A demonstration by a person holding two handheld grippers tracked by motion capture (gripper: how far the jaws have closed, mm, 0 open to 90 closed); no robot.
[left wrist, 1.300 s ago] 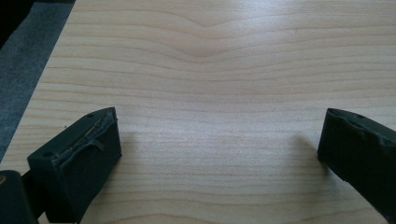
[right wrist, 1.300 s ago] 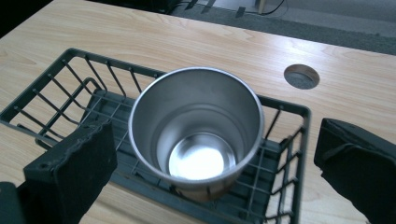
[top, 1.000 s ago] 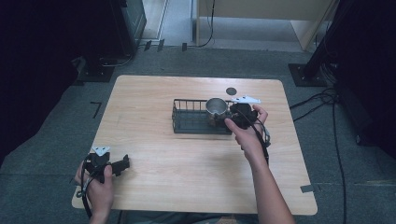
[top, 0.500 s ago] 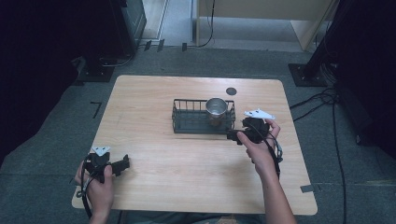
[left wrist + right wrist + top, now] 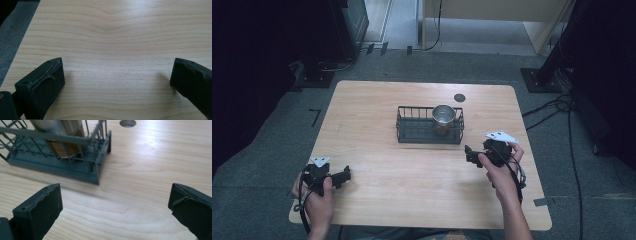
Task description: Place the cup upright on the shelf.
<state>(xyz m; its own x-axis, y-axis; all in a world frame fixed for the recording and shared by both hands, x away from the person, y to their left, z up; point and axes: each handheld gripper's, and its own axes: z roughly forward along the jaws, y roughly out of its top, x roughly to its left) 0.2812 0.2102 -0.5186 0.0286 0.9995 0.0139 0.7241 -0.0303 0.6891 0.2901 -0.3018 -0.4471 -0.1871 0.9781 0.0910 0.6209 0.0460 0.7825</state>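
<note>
My right gripper (image 5: pixel 473 154), jaws wide and empty, sits just near-right of the wire basket (image 5: pixel 404 134) holding the upright steel cup (image 5: pixel 443 115); left gripper (image 5: pixel 343 174), also wide and empty, is well apart.

Shiny metal cup (image 5: pixel 443 114), dark wire basket (image 5: pixel 404 128), smooth pale wood-grain table (image 5: pixel 412 170).

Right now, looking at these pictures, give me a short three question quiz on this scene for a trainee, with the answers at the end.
1. True or false: the metal cup stands inside the wire basket.
2. Which end of the basket holds the cup: A, the end nearer the right gripper; B, the end nearer the left gripper?
3. Fill in: both grippers' jaws are ____, holding nothing.

Key: 1 true. 2 A. 3 open.
</note>
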